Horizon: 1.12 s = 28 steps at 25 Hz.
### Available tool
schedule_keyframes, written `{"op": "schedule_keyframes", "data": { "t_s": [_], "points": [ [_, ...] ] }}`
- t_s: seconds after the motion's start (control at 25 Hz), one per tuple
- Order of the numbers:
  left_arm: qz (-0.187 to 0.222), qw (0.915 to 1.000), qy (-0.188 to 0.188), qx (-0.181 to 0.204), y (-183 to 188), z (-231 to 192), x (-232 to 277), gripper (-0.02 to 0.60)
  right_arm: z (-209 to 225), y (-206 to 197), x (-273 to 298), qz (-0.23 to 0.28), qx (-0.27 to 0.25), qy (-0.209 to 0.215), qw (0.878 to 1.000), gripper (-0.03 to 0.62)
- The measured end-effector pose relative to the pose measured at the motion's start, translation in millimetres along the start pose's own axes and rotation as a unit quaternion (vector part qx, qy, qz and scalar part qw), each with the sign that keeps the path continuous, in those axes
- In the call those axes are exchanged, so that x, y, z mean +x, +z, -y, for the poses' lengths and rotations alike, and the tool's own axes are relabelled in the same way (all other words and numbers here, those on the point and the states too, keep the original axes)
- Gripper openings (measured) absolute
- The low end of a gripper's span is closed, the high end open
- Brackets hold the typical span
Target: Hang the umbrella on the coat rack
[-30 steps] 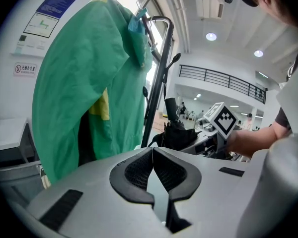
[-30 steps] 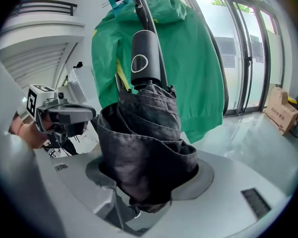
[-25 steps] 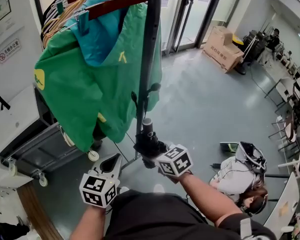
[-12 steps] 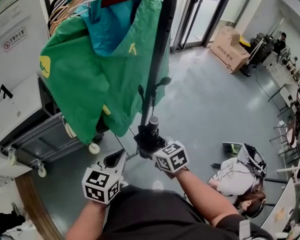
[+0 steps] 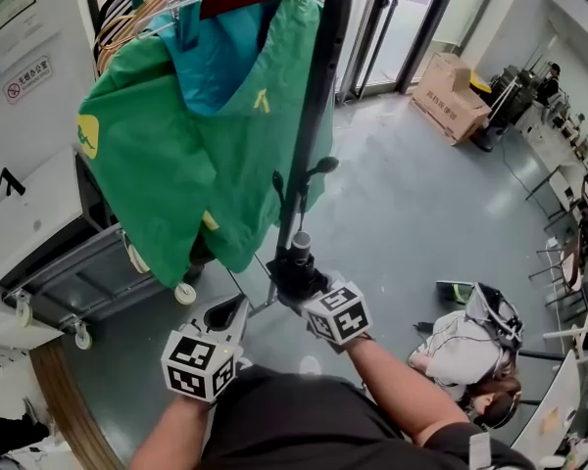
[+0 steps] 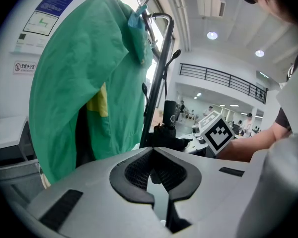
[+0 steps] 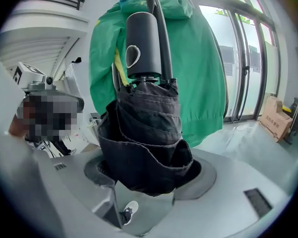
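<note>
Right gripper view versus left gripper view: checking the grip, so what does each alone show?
Only the right gripper view: the right gripper shut on the folded black umbrella, and glass doors. Only the left gripper view: the left gripper, jaws together and empty, and a balcony railing. Both: the umbrella, green jacket and coat rack.

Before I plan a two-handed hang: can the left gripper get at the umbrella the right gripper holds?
Probably yes: the left gripper, shut and empty, sits beside the right gripper, with the umbrella straight ahead and nothing between them; it must open first.
</note>
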<state>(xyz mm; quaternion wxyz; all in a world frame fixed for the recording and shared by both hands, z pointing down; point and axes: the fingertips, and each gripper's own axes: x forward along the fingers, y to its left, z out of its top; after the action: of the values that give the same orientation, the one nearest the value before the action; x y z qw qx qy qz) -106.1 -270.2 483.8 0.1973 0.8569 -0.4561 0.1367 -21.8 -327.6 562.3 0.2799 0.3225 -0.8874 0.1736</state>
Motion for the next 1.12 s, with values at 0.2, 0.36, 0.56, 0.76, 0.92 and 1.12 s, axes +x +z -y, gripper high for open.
{"op": "schedule_keyframes", "data": {
  "t_s": [0.2,0.36,0.56,0.76,0.92,1.12],
  "points": [
    [0.000,1.0000,-0.002,-0.001,1,1,5,0.015,0,0,-10,0.007,0.009,0.008,1.000,0.267],
    [0.004,1.0000,-0.004,-0.001,5,4,10,0.015,-1,4,-23,0.024,0.007,0.010,1.000,0.265],
    [0.015,0.9998,-0.008,0.005,16,9,10,0.015,-2,13,-46,0.061,-0.002,0.003,0.998,0.265],
    [0.028,0.9995,-0.009,0.011,26,15,7,0.015,-7,32,-82,0.119,-0.017,-0.002,0.993,0.265],
    [0.038,0.9992,-0.007,0.013,30,16,4,0.015,-3,50,-115,0.188,0.011,0.001,0.982,0.165],
    [0.041,0.9992,0.000,0.007,28,15,6,0.015,9,45,-123,0.203,0.036,0.002,0.979,0.017]
  ]
}}
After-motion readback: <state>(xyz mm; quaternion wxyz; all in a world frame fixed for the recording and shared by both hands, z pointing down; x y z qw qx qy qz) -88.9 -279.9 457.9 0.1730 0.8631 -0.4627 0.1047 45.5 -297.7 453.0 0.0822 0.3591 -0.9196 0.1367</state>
